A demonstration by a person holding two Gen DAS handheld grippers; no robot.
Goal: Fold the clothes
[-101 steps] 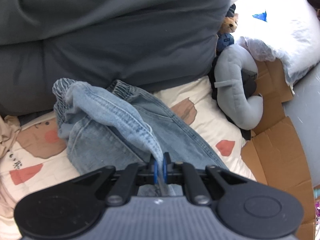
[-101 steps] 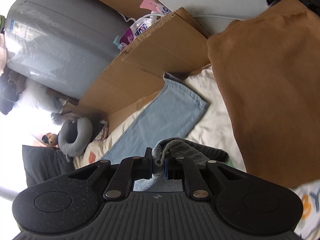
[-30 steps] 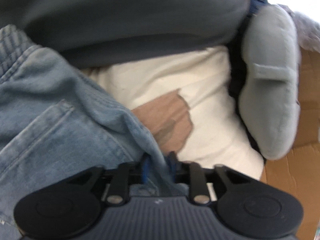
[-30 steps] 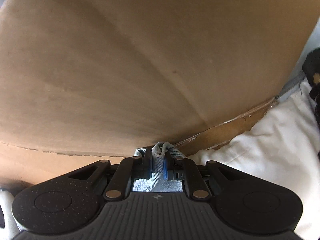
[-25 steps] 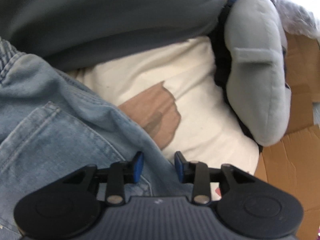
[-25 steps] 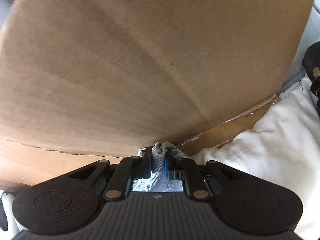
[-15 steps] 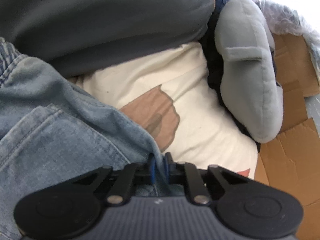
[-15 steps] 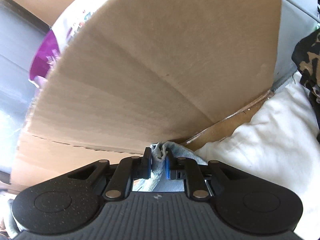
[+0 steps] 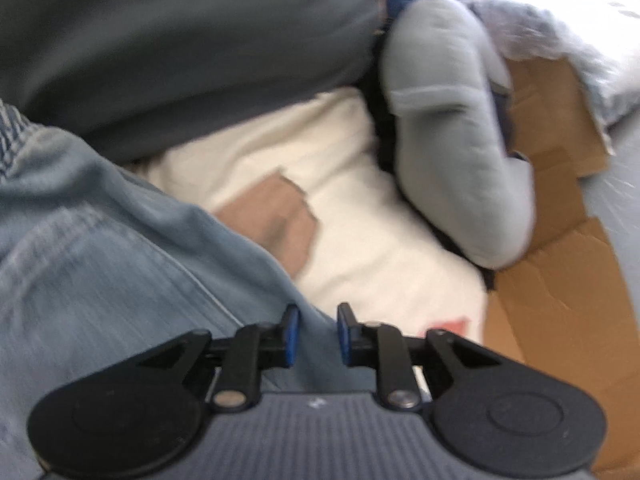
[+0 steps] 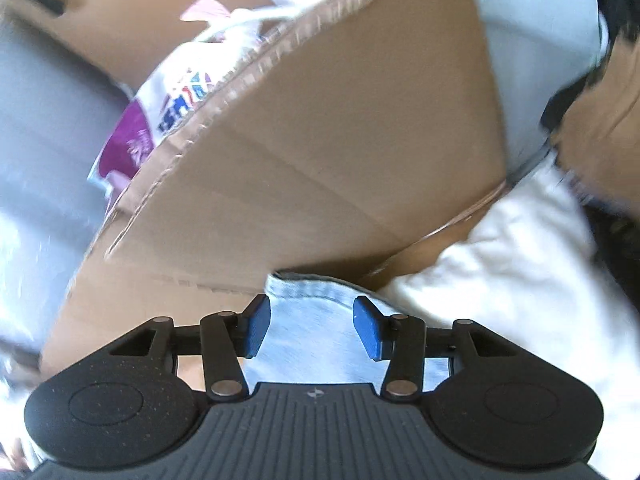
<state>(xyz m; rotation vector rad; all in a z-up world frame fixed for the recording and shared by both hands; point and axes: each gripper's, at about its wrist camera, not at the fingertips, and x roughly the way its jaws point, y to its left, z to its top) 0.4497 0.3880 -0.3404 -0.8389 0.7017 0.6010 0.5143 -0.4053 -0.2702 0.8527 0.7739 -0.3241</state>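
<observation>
- Denim is filling the lower left of the left wrist view: one pair of jeans (image 9: 100, 248), pale blue and softly ribbed at the waistband, is lying on the sheet (image 9: 360, 216), with its edge running down between the blue pads.
- One left gripper (image 9: 313, 334) is opening its jaws to a narrow gap; the jeans' edge is sitting in that gap, and the pads are not pressing on it.
- One right gripper (image 10: 311, 328) is opening its jaws wider; a hemmed end of the jeans (image 10: 312, 320) is lying between and under the pads, loose from both.
- Two blue pads are showing on each gripper, flat and rubbery, on black hinged arms.
- One cream sheet is carrying two printed patches, one brown and torn-looking, one red and mostly hidden behind the left gripper.
- One grey neck pillow (image 9: 452, 140), plush and curved, is lying against the cardboard (image 9: 560, 264).
- One dark grey cushion (image 9: 180, 40) is bulging across the top, smooth and cut off by the frame.
- One cardboard flap (image 10: 320, 152), corrugated at its edge, is standing behind the hem.
- One printed bag (image 10: 172, 100), white and purple, is peeking over the flap; its lettering is too blurred to read.
- Both views are smeared by motion, so seams and stitching are hard to make out.
</observation>
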